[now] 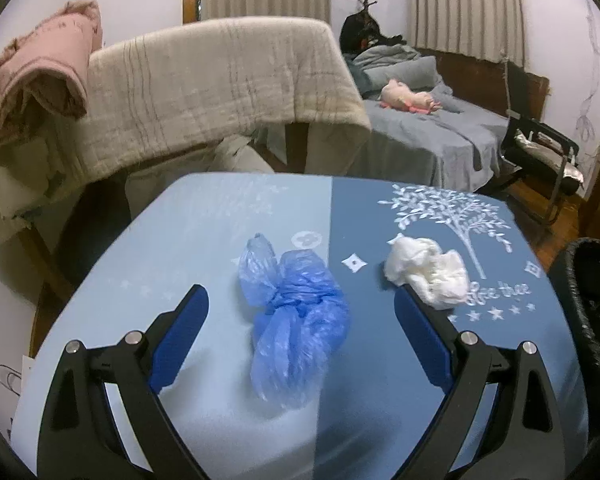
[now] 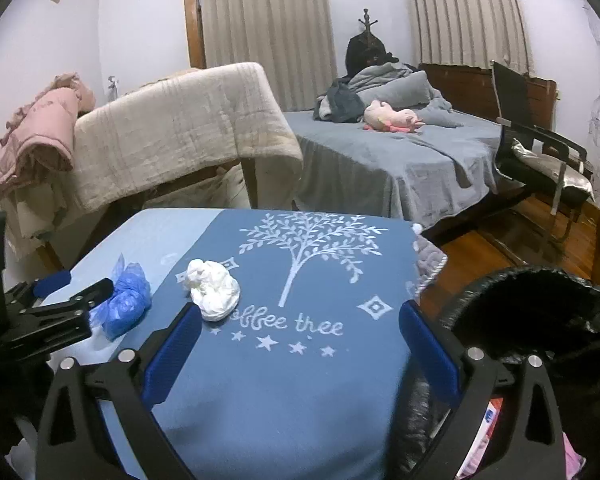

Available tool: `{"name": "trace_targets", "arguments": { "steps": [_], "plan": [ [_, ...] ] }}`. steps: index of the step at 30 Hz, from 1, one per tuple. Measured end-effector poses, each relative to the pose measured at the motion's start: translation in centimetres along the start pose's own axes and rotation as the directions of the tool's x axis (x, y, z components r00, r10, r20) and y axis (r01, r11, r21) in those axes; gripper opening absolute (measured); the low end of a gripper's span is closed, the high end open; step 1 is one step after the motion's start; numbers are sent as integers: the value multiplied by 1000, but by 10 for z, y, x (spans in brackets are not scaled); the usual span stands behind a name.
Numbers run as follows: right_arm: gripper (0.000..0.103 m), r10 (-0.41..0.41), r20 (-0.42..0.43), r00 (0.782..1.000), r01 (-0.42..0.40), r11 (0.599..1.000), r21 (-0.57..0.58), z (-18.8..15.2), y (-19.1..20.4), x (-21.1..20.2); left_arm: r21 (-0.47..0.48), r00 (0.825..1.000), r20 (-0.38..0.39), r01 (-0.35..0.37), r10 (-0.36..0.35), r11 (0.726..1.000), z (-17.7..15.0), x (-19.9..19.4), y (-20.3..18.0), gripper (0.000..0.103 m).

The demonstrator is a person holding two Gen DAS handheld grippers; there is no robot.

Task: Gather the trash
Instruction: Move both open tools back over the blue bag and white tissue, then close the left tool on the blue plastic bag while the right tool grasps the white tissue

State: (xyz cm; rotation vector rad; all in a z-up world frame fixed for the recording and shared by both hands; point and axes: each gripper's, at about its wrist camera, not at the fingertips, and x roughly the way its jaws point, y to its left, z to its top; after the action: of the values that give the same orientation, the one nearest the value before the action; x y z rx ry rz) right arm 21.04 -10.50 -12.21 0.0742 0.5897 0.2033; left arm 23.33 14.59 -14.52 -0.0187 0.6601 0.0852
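Blue plastic bag (image 1: 296, 320), knotted and crumpled, lay on counter (image 1: 204, 240) between spread fingers of left tool (image 1: 300, 304), touching neither pad. Left tool stood wide, holding nothing. White crumpled tissue (image 1: 428, 274) sat just beside left tool's right fingertip, on darker half of cloth near tree print. Right tool (image 2: 300, 316) also wide, empty, hung over printed lettering; tissue lay just beyond its left fingertip, blue bag farther left. Black-lined trash bin (image 2: 532, 304) stood off counter's right edge, beside right tool.

The trash bin (image 2: 532, 312) interior is dark, its contents perhaps paper, cut off by the edge.
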Motion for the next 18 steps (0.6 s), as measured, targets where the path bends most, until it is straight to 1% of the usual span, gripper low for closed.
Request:
{"name": "trace_targets", "arguments": {
  "steps": [10, 15, 16, 17, 18],
  "plan": [
    [97, 8, -38, 999, -8, 1000, -6, -4, 7, 28, 0, 997, -79, -11, 11, 1000, 2, 42, 1, 91],
    [97, 9, -53, 999, -9, 1000, -9, -6, 8, 36, 8, 989, -145, -3, 5, 1000, 1, 61, 1, 91],
    [97, 9, -57, 998, -10, 1000, -9, -7, 8, 38, 9, 987, -160, 2, 0, 1000, 1, 64, 1, 87],
    [97, 9, -59, 998, -10, 1000, -9, -7, 9, 40, 9, 985, -171, 7, -6, 1000, 1, 67, 1, 81],
    [97, 10, -62, 998, -11, 1000, -9, -8, 9, 41, 8, 982, -187, 14, -12, 1000, 0, 71, 1, 79]
  ]
}}
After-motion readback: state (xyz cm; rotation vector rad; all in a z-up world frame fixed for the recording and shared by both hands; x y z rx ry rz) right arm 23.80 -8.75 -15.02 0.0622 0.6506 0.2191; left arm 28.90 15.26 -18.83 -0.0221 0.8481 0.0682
